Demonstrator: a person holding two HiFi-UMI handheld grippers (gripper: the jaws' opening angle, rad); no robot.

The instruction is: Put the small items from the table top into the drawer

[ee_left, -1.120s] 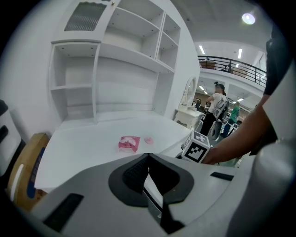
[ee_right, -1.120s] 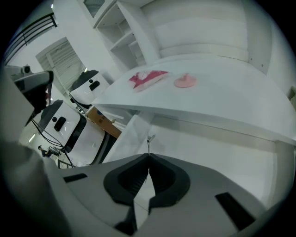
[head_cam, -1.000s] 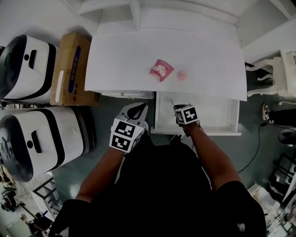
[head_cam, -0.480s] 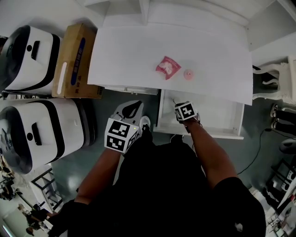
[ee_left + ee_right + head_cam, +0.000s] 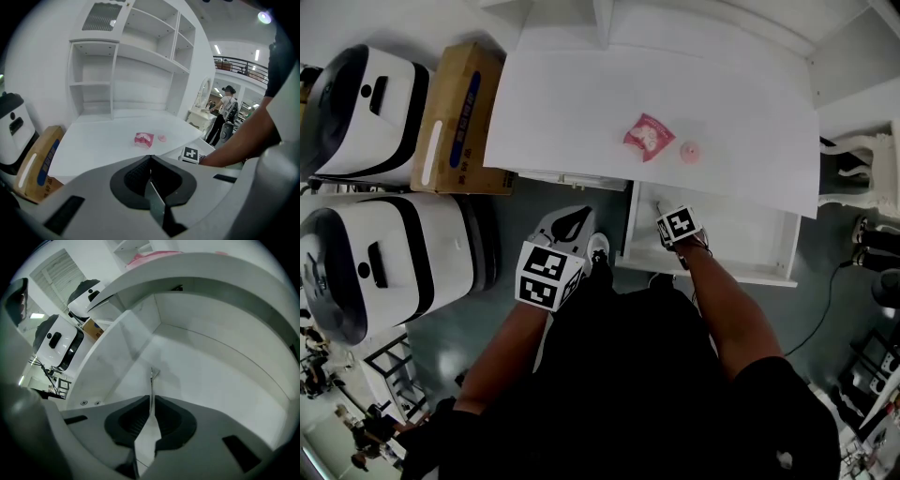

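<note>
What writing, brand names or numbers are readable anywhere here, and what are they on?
None can be read.
Cardboard box: blue strip with print, too blurred to read.
Pink packet: white marks, too small to read.
Left cube and right cube: black-and-white square patterns, no words.

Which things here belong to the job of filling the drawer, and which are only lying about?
Job: packet, pink disc, drawer, table.
Lying about: box, white machines.
</note>
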